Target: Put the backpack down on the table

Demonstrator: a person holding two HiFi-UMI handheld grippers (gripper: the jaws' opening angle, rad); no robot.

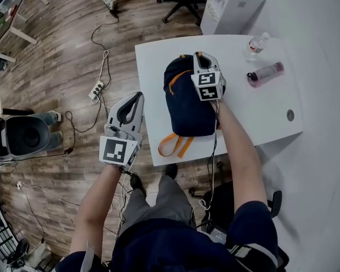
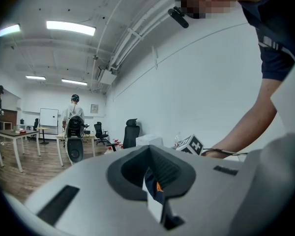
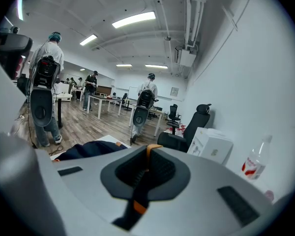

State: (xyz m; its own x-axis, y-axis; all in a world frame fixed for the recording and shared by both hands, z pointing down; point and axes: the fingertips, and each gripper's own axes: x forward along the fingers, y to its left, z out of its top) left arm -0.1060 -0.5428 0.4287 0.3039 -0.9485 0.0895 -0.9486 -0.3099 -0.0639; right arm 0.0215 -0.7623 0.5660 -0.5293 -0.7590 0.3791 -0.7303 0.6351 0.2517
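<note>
A navy backpack (image 1: pixel 187 98) with orange trim lies on the white table (image 1: pixel 255 115). Its orange straps (image 1: pixel 175 145) hang over the near edge. My right gripper (image 1: pixel 199 55) is at the backpack's far top end, shut on its carry strap. In the right gripper view that black and orange strap (image 3: pixel 140 188) runs between the closed jaws of the right gripper (image 3: pixel 150 149), with the backpack's navy body (image 3: pixel 88 149) to the left. My left gripper (image 1: pixel 140 96) hovers off the table's left edge, above the floor, shut and holding nothing. In the left gripper view, the left gripper (image 2: pixel 149 149) points level toward the table.
A clear bottle (image 1: pixel 256 44) and a pink bottle (image 1: pixel 265 72) are on the table's far right, with a small round disc (image 1: pixel 290 115) nearer. A white box (image 1: pixel 232 4) stands beyond the table. A power strip (image 1: pixel 96 89) and cables lie on the wooden floor to the left.
</note>
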